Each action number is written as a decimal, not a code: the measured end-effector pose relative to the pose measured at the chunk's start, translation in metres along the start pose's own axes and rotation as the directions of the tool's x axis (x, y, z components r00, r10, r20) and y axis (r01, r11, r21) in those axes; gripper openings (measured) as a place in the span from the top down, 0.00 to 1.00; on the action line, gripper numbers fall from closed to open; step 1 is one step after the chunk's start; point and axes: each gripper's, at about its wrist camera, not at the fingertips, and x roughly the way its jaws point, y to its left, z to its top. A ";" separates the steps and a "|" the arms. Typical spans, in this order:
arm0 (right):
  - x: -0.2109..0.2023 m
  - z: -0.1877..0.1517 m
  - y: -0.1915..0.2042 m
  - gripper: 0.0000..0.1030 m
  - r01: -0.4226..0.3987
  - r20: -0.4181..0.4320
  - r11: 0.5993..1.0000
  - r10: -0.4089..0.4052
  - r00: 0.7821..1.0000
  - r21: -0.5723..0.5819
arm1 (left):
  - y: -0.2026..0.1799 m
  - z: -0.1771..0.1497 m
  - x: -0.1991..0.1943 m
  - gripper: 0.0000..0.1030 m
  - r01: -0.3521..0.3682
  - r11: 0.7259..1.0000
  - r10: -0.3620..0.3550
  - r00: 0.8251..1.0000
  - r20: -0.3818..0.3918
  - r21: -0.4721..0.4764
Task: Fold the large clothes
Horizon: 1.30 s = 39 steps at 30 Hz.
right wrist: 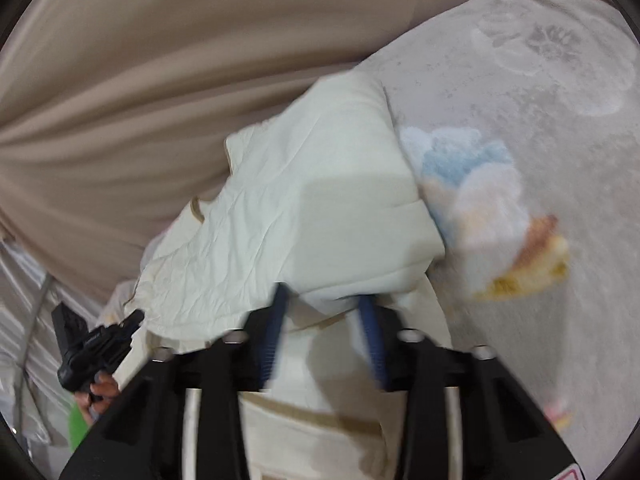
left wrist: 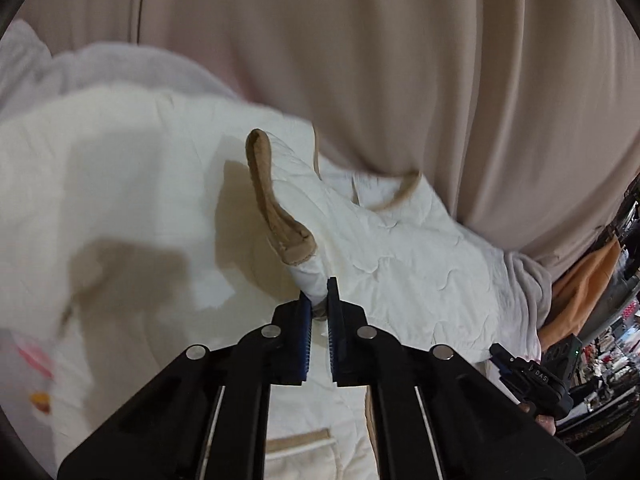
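A cream quilted garment (left wrist: 400,240) with tan trim lies on a bed. My left gripper (left wrist: 320,292) is shut on a sleeve end of the garment, with the tan cuff (left wrist: 276,208) standing up above the fingertips. In the right wrist view the same garment (right wrist: 300,208) is folded over itself. My right gripper (right wrist: 324,304) has its jaws wide apart, with the garment's folded edge lying over the blue fingertips (right wrist: 370,324). The right gripper also shows in the left wrist view (left wrist: 532,380) at the lower right.
A beige curtain (left wrist: 400,60) hangs behind the bed. A grey patterned blanket (right wrist: 540,80) covers the bed. A blue, white and yellow plush item (right wrist: 480,208) lies right of the garment. The left gripper (right wrist: 96,344) shows at the lower left.
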 end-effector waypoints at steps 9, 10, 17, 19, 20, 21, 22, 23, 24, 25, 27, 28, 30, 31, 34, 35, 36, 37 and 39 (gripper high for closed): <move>0.040 -0.025 0.021 0.99 0.179 -0.048 0.964 -0.192 0.980 -0.198 | 0.027 -0.040 0.053 0.94 -0.209 0.973 0.216 0.974 -0.062 0.094; 0.037 -0.026 0.020 0.99 0.173 -0.049 0.969 -0.184 0.982 -0.177 | 0.025 -0.040 0.052 0.94 -0.213 0.972 0.218 0.975 -0.049 0.103; -0.024 -0.016 0.062 0.98 0.297 0.170 0.911 -0.257 0.951 -0.285 | 0.028 -0.046 0.051 0.92 -0.221 0.969 0.223 0.975 -0.011 0.113; -0.041 -0.007 0.067 0.98 0.285 0.186 0.908 -0.236 0.954 -0.306 | 0.025 -0.050 0.050 0.92 -0.241 0.962 0.243 0.970 0.004 0.131; -0.038 -0.004 0.073 0.98 0.281 0.186 0.903 -0.230 0.955 -0.324 | 0.023 -0.053 0.048 0.92 -0.248 0.959 0.249 0.968 0.008 0.138; -0.033 -0.002 0.076 0.98 0.281 0.181 0.896 -0.231 0.956 -0.344 | 0.022 -0.054 0.048 0.92 -0.254 0.957 0.255 0.967 0.011 0.143; -0.023 -0.002 0.077 0.98 0.285 0.168 0.890 -0.240 0.956 -0.356 | 0.022 -0.054 0.047 0.91 -0.254 0.957 0.255 0.967 0.013 0.143; -0.005 0.001 0.076 0.98 0.303 0.144 0.881 -0.268 0.953 -0.364 | 0.023 -0.055 0.046 0.91 -0.251 0.958 0.251 0.968 0.014 0.138; 0.004 0.004 0.067 0.98 0.333 0.135 0.870 -0.304 0.943 -0.363 | 0.026 -0.055 0.044 0.91 -0.246 0.960 0.246 0.969 0.013 0.133; 0.015 0.006 0.058 1.00 0.369 0.125 0.857 -0.348 0.929 -0.360 | 0.028 -0.054 0.044 0.91 -0.236 0.964 0.237 0.972 0.012 0.125; 0.046 0.003 0.034 1.00 0.408 0.072 0.840 -0.410 0.909 -0.358 | 0.031 -0.055 0.044 0.90 -0.217 0.970 0.217 0.976 0.009 0.112; 0.051 0.001 0.023 1.00 0.381 0.050 0.864 -0.387 0.921 -0.331 | 0.032 -0.055 0.044 0.90 -0.211 0.972 0.212 0.977 0.007 0.106; 0.042 0.003 0.022 1.00 0.362 0.052 0.890 -0.362 0.931 -0.278 | 0.035 -0.055 0.042 0.90 -0.203 0.974 0.203 0.979 0.008 0.098; 0.034 0.004 0.026 1.00 0.359 0.067 0.896 -0.354 0.933 -0.262 | 0.036 -0.054 0.042 0.90 -0.199 0.976 0.199 0.980 0.008 0.094; 0.020 -0.003 0.041 1.00 0.368 0.119 0.878 -0.348 0.930 -0.305 | 0.041 -0.055 0.039 0.90 -0.176 0.982 0.176 0.984 0.009 0.068; 0.024 -0.005 0.041 1.00 0.399 0.125 0.857 -0.379 0.917 -0.327 | 0.044 -0.055 0.038 0.90 -0.162 0.985 0.161 0.987 0.009 0.054; 0.035 -0.009 0.038 1.00 0.428 0.106 0.832 -0.419 0.902 -0.354 | 0.047 -0.055 0.035 0.89 -0.143 0.989 0.143 0.990 0.008 0.037; 0.045 -0.012 0.032 1.00 0.432 0.081 0.824 -0.434 0.897 -0.366 | 0.051 -0.055 0.031 0.88 -0.126 0.992 0.126 0.992 0.006 0.016; 0.043 -0.013 0.034 1.00 0.448 0.096 0.820 -0.445 0.890 -0.357 | 0.056 -0.055 0.013 0.82 -0.123 0.992 0.123 0.992 0.013 -0.011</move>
